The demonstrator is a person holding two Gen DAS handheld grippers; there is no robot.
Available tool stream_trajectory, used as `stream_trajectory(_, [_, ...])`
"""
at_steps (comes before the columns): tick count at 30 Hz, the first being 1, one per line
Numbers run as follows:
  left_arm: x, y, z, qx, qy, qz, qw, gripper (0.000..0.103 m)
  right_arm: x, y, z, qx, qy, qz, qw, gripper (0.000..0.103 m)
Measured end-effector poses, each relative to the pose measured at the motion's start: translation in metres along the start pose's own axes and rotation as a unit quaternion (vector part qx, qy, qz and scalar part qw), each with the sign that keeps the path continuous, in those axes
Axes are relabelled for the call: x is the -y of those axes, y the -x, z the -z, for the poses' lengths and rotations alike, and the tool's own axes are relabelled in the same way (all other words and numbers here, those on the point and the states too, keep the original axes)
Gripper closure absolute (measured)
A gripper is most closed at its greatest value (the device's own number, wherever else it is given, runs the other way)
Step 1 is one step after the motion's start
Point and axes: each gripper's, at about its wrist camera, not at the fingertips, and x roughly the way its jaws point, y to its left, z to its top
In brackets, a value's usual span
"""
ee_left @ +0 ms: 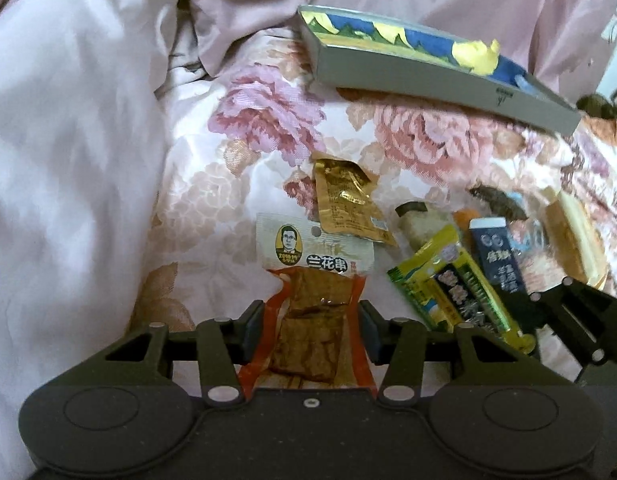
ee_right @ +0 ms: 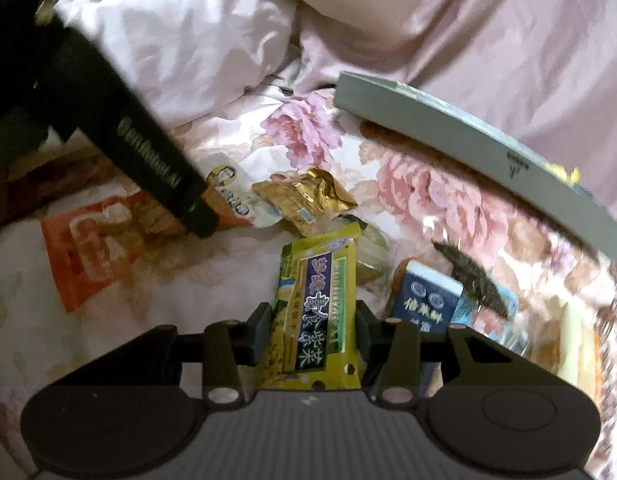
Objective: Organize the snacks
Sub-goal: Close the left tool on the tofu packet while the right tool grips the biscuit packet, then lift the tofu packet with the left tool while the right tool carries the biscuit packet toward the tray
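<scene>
Snack packets lie on a flowered bedspread. My left gripper [ee_left: 311, 322] has its jaws around an orange-and-white tofu snack packet [ee_left: 308, 280] and its pads touch both edges. My right gripper [ee_right: 314, 330] has its jaws around a yellow-green seaweed snack packet [ee_right: 318, 312], also seen in the left wrist view [ee_left: 456, 288]. A gold packet [ee_left: 348, 200] lies just beyond the tofu packet, and shows in the right wrist view [ee_right: 308, 198]. A dark blue packet [ee_right: 424, 300] lies right of the seaweed packet. A grey box [ee_left: 428, 68] with a blue and yellow inside sits at the back.
A rumpled pink duvet [ee_left: 68, 160] rises on the left and behind. More wrapped snacks [ee_left: 524, 224] and a pale yellow item [ee_left: 580, 240] lie at the right. The left gripper's body [ee_right: 140, 152] crosses the right wrist view at the left.
</scene>
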Motion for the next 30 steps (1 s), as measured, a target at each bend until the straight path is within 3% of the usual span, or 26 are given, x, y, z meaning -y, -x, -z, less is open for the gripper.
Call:
stream_trajectory(10, [0.002,0.021,0.009,0.04,0.027,0.015,0.9987,0.052,-0.022,0.005,0.005,0.03,0.115,0.029,0.992,0.06])
stream_trajectory(12, [0.003,0.024,0.01,0.047,0.03,0.021,0.9982,0.052,-0.027,0.006,0.006,0.04,0.14,0.041,0.989,0.071])
stream_trajectory(14, [0.005,0.024,0.011,0.047,0.027,0.025,0.9982,0.052,-0.034,0.009,0.007,0.051,0.168,0.052,0.983,0.076])
stream_trajectory(18, [0.007,0.023,0.012,0.046,0.027,0.03,0.9981,0.052,-0.038,0.009,0.01,0.041,0.181,0.035,0.982,0.088])
stream_trajectory(25, [0.003,0.026,0.011,0.066,0.039,0.033,0.9965,0.052,-0.038,0.006,0.011,0.036,0.178,0.034,0.983,0.09])
stream_trajectory(30, [0.0,0.031,0.009,0.09,0.053,0.035,0.9939,0.052,-0.045,0.011,0.014,0.061,0.227,0.076,0.969,0.091])
